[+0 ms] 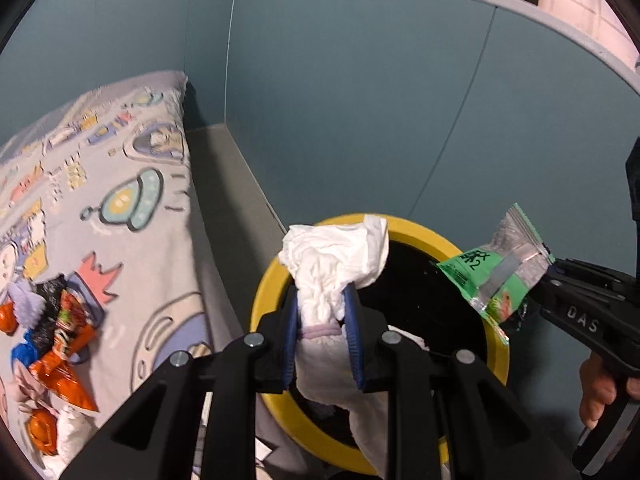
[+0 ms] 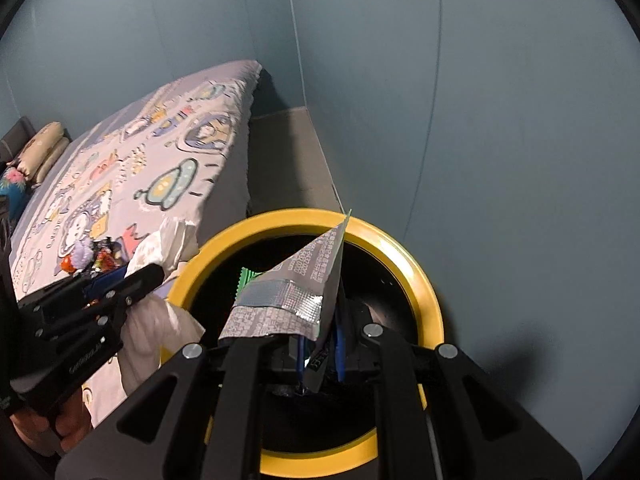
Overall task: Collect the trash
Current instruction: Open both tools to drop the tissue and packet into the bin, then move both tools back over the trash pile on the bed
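Observation:
A yellow-rimmed black bin stands on the floor beside the bed. My left gripper is shut on a crumpled white tissue, held above the bin's near-left rim. From the right, my right gripper reaches in, shut on a green and silver snack wrapper over the far-right rim. In the right wrist view the right gripper pinches the wrapper directly over the bin opening. There the left gripper and its tissue hang at the bin's left edge.
A bed with a cartoon-print sheet fills the left side. A pile of orange, black and blue wrappers lies near its edge. Teal walls close in behind and to the right of the bin. Pillows sit at the bed's far end.

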`<state>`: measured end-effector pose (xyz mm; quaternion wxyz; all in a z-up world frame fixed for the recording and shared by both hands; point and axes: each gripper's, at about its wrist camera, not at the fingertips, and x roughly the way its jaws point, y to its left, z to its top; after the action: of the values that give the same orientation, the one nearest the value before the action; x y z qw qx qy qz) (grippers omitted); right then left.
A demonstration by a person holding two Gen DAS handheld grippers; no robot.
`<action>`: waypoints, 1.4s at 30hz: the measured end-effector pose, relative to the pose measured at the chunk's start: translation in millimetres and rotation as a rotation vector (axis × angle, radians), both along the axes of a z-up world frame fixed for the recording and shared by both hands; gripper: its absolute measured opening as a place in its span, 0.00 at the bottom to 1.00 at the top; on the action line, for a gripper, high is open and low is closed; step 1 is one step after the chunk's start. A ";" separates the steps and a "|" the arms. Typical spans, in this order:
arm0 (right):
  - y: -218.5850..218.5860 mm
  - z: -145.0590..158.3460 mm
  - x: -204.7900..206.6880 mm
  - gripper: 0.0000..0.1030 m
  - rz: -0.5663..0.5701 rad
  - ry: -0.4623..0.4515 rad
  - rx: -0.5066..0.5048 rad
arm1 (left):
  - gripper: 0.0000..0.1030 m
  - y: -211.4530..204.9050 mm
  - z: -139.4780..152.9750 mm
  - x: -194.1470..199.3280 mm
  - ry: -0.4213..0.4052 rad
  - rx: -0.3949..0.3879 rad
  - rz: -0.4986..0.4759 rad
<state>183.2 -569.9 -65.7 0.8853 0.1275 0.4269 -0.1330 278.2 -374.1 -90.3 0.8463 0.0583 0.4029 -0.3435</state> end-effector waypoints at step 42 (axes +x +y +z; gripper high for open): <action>70.3 39.6 17.6 0.45 0.057 -0.047 -0.011 | 0.49 178.9 46.1 20.5 -0.063 -0.080 0.237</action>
<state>200.8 -499.6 -26.1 0.8994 0.1135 0.4084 -0.1072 298.7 -195.3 -44.2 0.8949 -0.0125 0.3661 -0.2549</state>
